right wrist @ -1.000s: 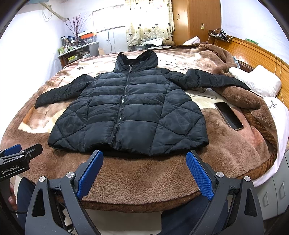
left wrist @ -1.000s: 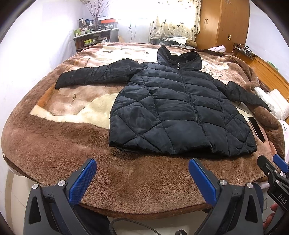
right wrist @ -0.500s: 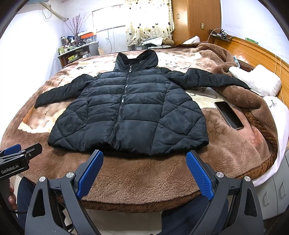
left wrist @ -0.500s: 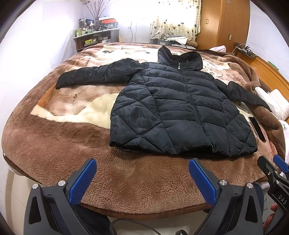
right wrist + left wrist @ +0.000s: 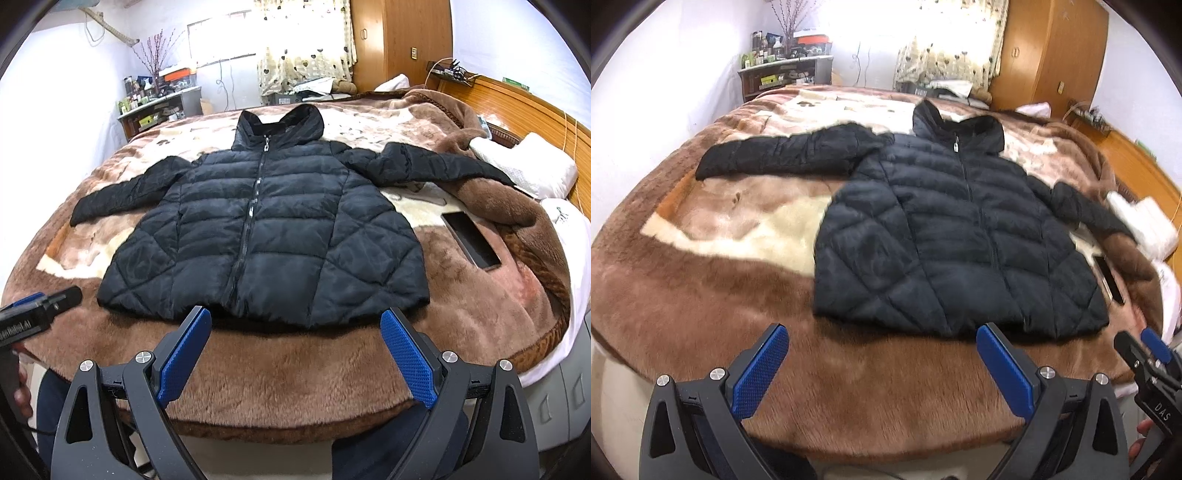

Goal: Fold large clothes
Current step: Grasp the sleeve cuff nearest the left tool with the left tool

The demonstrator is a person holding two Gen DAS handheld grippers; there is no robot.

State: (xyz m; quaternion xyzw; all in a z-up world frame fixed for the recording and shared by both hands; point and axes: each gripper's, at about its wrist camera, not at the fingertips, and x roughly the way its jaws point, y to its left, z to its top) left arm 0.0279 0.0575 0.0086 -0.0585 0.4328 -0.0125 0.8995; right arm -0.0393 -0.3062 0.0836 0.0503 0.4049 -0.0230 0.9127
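A black quilted hooded jacket (image 5: 953,236) lies flat and face up on the bed, zipped, both sleeves spread out sideways; it also shows in the right wrist view (image 5: 266,236). My left gripper (image 5: 882,369) is open and empty, hovering over the bed's near edge, short of the jacket's hem. My right gripper (image 5: 295,354) is open and empty, just short of the hem's middle. Each gripper shows at the edge of the other's view.
A brown and cream fleece blanket (image 5: 295,373) covers the bed. A dark phone (image 5: 471,240) lies right of the jacket. White pillows (image 5: 528,170) and a wooden headboard (image 5: 546,114) are at the right. A cluttered shelf (image 5: 159,107) and wardrobe (image 5: 399,40) stand beyond.
The left gripper's view has shifted and blurred slightly, with the jacket a little lower and farther right in it. The right gripper has edged closer to the hem. Both stay open.
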